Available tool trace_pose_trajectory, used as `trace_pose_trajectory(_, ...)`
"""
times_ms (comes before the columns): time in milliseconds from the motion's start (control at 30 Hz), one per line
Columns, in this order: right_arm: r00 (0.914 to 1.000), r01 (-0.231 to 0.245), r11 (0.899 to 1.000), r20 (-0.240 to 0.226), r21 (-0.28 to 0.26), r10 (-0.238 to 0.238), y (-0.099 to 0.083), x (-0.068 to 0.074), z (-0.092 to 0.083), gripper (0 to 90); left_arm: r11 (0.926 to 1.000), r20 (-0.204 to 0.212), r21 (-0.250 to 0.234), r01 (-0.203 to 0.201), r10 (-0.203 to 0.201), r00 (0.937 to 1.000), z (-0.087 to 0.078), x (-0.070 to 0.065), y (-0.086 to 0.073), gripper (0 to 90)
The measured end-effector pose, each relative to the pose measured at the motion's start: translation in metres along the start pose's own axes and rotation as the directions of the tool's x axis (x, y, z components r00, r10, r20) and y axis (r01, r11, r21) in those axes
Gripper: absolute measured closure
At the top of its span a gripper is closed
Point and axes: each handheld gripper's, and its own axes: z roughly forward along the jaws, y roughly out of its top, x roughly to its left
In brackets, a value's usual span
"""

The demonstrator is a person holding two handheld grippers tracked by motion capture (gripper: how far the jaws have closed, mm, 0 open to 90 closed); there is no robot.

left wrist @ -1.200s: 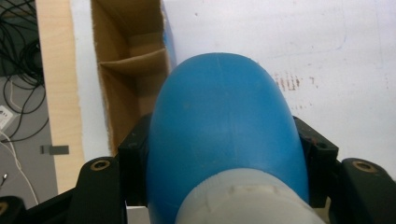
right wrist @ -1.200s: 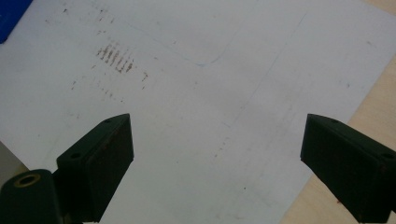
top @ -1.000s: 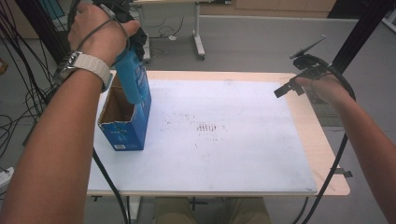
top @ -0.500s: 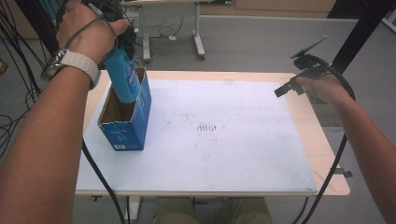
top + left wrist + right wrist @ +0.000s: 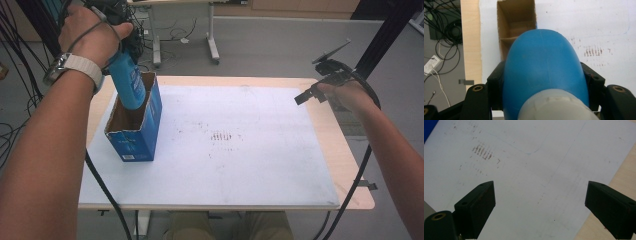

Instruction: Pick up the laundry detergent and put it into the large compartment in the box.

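Left gripper (image 5: 541,100): jaws clamped on blue plastic bottle (image 5: 127,82), long axis tilted, lower end just inside open top of blue cardboard box (image 5: 142,137) directly beneath. Box at white mat's (image 5: 250,165) left edge; cavity narrow. Right gripper (image 5: 539,205): jaws wide, empty, well apart.

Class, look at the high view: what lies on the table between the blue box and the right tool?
Nothing stands there. Between the blue box and the right tool lies bare white mat, marked by faint brownish smudges.
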Motion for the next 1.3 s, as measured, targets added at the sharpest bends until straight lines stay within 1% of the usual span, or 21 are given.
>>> trace_pose_trajectory(333, 1.0000, -0.009, 1.000, 0.005, -0.002, 0.009, 0.000, -0.001, -0.001, 9.4, 1.0000, -0.013, -0.002, -0.005, 0.005, 0.9999, 0.011, 0.010, 0.000, 37.3)
trace_pose_trajectory(500, 0.9999, -0.010, 1.000, 0.002, -0.004, 0.010, 0.000, -0.001, 0.001, 9.4, 1.0000, -0.009, 0.002, -0.004, 0.004, 0.9999, 0.018, 0.014, -0.001, 37.3)
trace_pose_trajectory(767, 0.9999, -0.012, 1.000, -0.001, 0.004, 0.012, -0.001, -0.001, 0.005, 9.4, 0.9998, -0.016, 0.017, -0.008, 0.008, 0.9998, 0.035, 0.021, -0.005, 37.3)
trace_pose_trajectory(933, 0.9999, -0.015, 1.000, -0.004, 0.008, 0.015, -0.001, -0.002, 0.008, 9.4, 0.9998, -0.012, 0.022, -0.004, 0.005, 0.9999, 0.043, 0.026, -0.006, 37.3)
trace_pose_trajectory(1300, 0.9997, -0.024, 1.000, -0.002, 0.009, 0.024, -0.003, -0.006, 0.007, 9.4, 0.9995, -0.012, 0.030, -0.009, 0.009, 0.9999, 0.056, 0.027, -0.006, 37.3)
